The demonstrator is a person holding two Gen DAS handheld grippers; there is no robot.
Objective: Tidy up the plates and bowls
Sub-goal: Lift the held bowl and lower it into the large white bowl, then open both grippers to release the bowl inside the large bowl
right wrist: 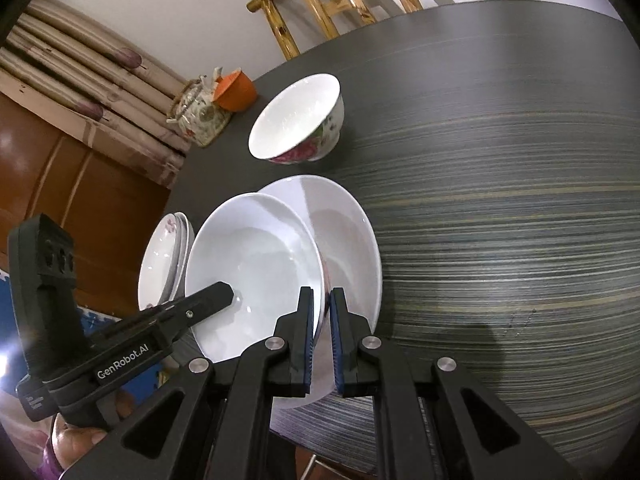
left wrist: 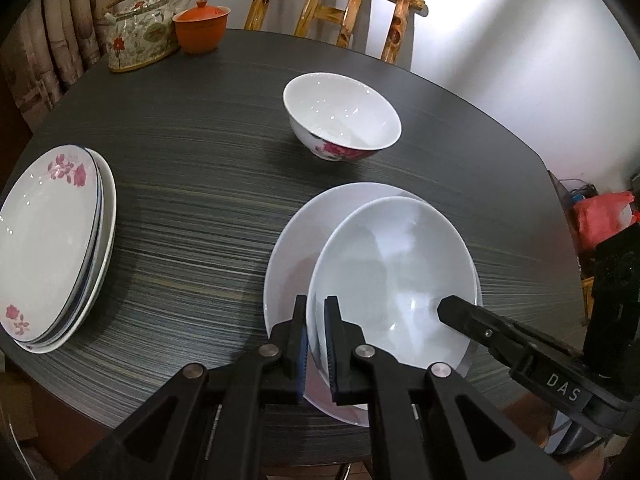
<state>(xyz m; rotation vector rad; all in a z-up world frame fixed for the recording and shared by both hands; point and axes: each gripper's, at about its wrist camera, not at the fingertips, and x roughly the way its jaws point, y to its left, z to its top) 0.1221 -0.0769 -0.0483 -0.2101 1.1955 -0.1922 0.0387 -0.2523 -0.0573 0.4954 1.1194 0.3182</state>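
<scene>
Dim room, bright wall glare, fisheye-warped edges, sharp focus.

Dark striped table [left wrist: 200, 200] — plate stack [left wrist: 48, 248], flowered bowl [left wrist: 340, 116], white plate [left wrist: 296, 248], teapot [left wrist: 140, 32], orange cup [left wrist: 200, 28].

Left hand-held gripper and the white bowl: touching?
Touching. The left wrist view shows the left hand-held gripper with its pads clamped on the white bowl's near rim, no gap visible; the right wrist view shows its finger inside the bowl.

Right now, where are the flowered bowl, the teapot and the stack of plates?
flowered bowl [left wrist: 340, 108]: left wrist view, inner wall.
teapot [left wrist: 140, 36]: left wrist view, patterned side.
stack of plates [left wrist: 44, 240]: left wrist view, top plate's centre.
</scene>
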